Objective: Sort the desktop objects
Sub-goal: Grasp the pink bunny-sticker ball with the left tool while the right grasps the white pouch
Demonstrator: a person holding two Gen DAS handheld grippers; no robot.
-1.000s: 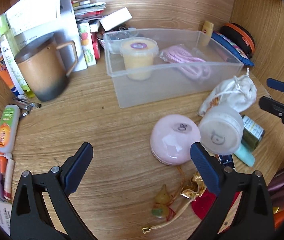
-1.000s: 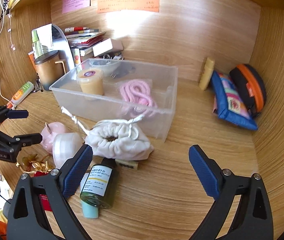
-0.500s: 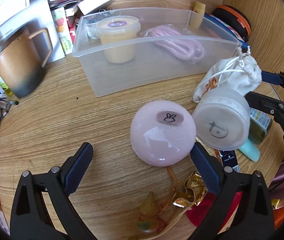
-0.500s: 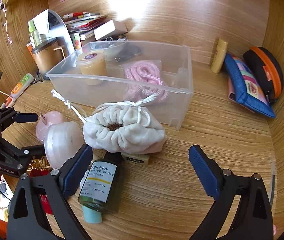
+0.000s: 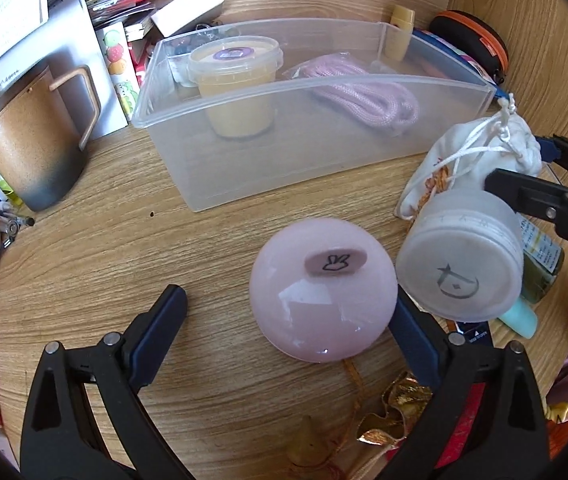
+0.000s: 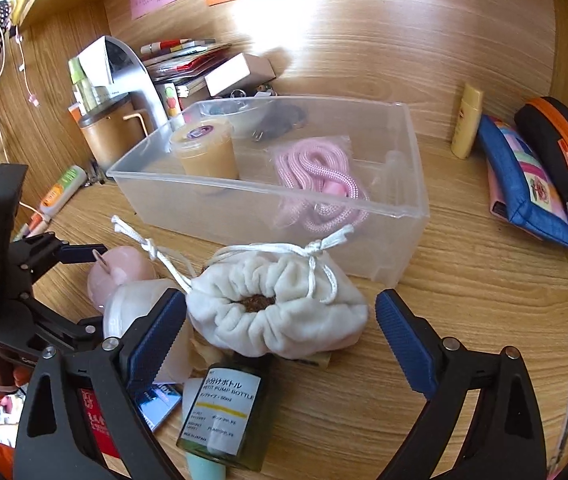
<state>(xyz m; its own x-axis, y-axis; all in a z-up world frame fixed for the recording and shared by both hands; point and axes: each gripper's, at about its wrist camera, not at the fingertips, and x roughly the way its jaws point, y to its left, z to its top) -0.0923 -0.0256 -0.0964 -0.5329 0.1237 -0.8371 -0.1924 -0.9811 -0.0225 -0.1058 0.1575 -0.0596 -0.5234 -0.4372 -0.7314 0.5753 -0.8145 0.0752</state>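
Note:
My left gripper is open around a round pink case on the desk; its right finger is close beside the case. A frosted white jar lies against the case. My right gripper is open, with its fingers on both sides of a white drawstring pouch. A green pump bottle lies in front of the pouch. A clear plastic bin behind holds a yellow tub and a pink rope.
A brown mug and a stack of books stand at the back left. A blue pouch, an orange-edged case and a yellow tube lie at the right wall. Gold trinkets lie at the front edge.
My left gripper has moved forward until its fingers flank the pink case. My right gripper has moved forward and down until its fingers flank the white pouch.

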